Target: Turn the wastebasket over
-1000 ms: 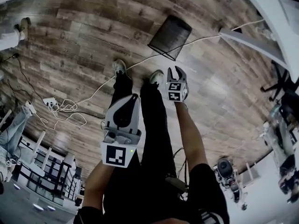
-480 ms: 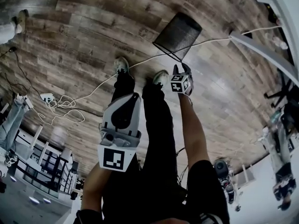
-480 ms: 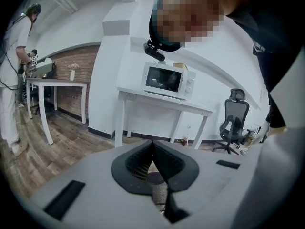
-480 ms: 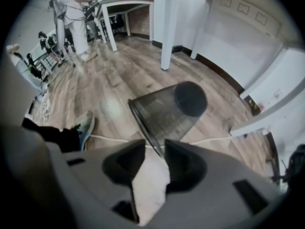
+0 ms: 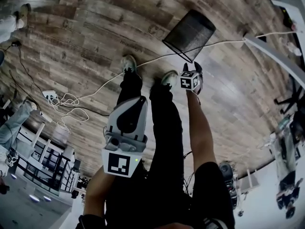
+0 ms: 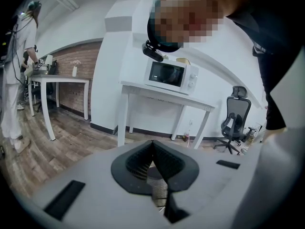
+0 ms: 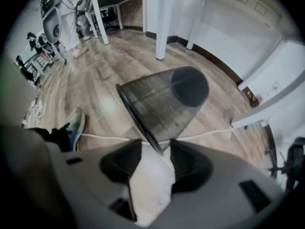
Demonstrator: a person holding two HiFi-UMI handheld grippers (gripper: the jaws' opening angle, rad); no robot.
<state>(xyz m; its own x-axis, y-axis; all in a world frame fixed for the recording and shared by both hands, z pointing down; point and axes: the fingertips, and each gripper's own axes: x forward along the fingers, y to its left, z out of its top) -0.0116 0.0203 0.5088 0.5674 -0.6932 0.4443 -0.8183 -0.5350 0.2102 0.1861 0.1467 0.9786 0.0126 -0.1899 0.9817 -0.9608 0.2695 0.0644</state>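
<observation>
black mesh basket, tapered cone w/ round rim, lies on its side on wood-plank floor. r gripper jaws just opened wide, rim edge between them, unpinched. l gripper jaws together, empty.

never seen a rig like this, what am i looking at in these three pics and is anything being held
There is no robot here: a person holds a two-jaw gripper in each hand. The head view comes from a camera on the person's head, looking down past their legs at the wooden floor. The other two pictures come from cameras riding on each gripper, looking along its jaws.

On the floor a black mesh wastebasket lies on its side, with a white cable running past it. The right gripper points down at the basket's rim. Its jaws have just been opening, and the rim's edge sits at the mouth of the gap, not gripped. The left gripper is shut, holds nothing and faces a table with a microwave.
</observation>
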